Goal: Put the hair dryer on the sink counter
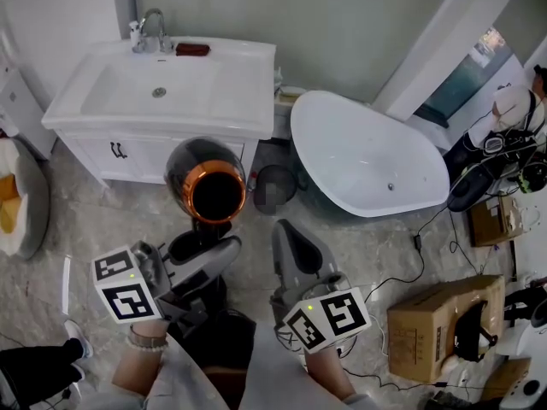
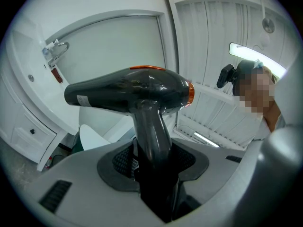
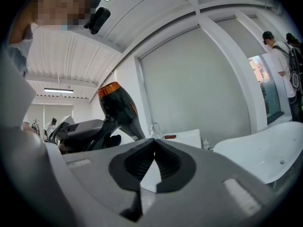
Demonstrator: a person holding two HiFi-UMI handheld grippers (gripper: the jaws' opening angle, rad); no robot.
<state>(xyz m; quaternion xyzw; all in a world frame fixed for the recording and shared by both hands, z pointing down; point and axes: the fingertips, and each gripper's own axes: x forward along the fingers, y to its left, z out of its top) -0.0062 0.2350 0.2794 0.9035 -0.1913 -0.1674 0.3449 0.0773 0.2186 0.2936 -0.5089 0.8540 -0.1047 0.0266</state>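
left gripper view alone: hair dryer (image 2: 132,91) handle between left tongs (image 2: 152,167)

The left gripper (image 1: 203,250) and right gripper (image 1: 293,244) have smooth grey moulded shells. The pads (image 3: 138,163) are dark and ribbed, set in black recesses. Each gripper carries a white cube (image 1: 128,287) printed with black square markers and a small green dot. The left wrist bears a beaded bracelet (image 1: 147,341).

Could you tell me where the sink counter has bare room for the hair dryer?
The flat stretch of the sink counter right of the basin, out to its right edge, is bare. The back rim is crowded: faucet and a dark red object.
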